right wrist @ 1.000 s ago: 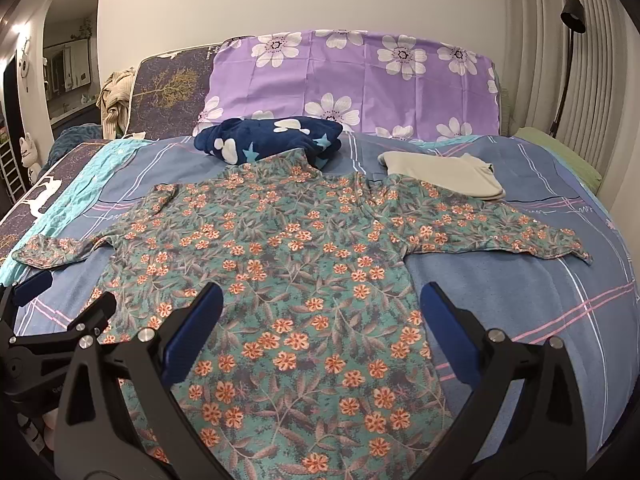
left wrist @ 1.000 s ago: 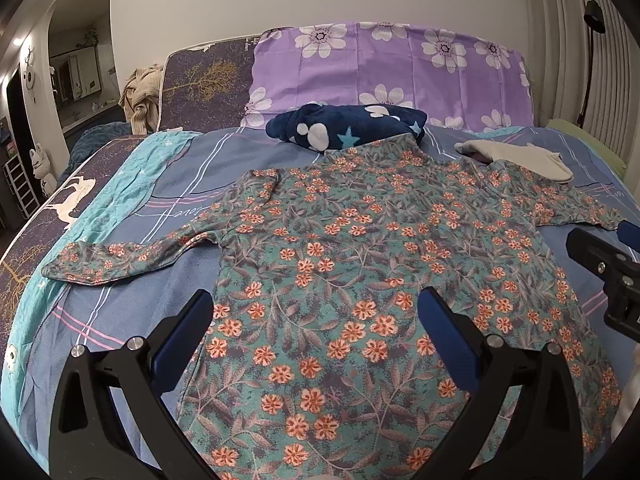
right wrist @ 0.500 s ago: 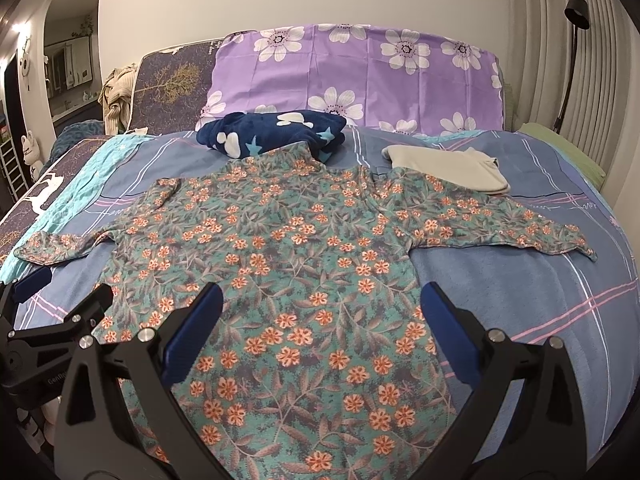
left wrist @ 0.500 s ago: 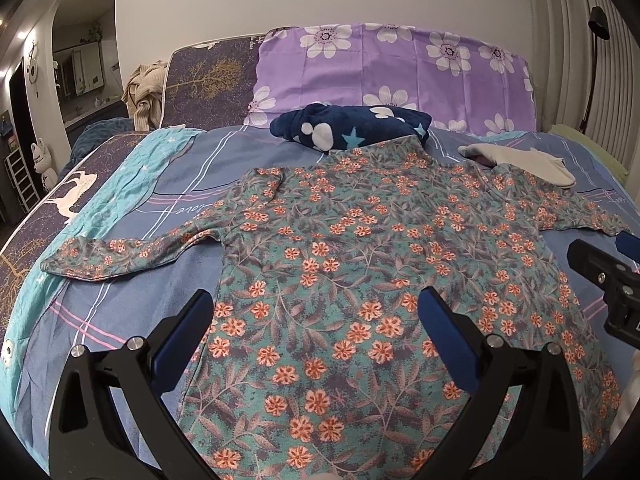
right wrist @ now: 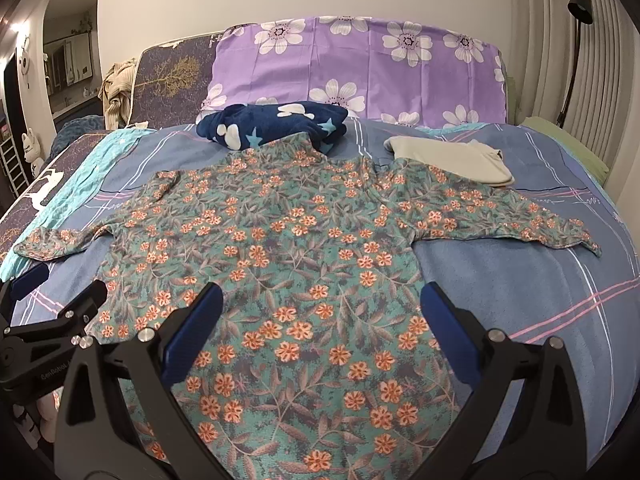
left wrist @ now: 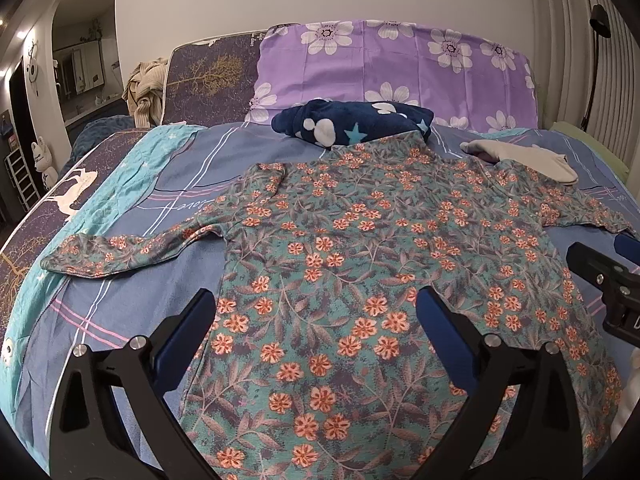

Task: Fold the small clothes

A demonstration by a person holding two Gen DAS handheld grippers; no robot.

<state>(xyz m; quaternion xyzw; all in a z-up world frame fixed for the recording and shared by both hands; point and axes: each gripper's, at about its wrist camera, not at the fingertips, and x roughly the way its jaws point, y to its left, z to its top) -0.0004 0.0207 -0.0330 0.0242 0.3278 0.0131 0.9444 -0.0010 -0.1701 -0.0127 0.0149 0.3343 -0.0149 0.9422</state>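
A flowered shirt lies flat on the bed, spread wide with both sleeves out to the sides; its collar touches a dark blue blanket near the purple pillow; a beige folded cloth lies just beside the shirt's right shoulder. The left gripper hangs over the lower part of the shirt, its fingers wide apart and holding nothing; the right gripper hangs the same way over the hem, also spread wide and empty. Each gripper shows at the edge of the other's view.
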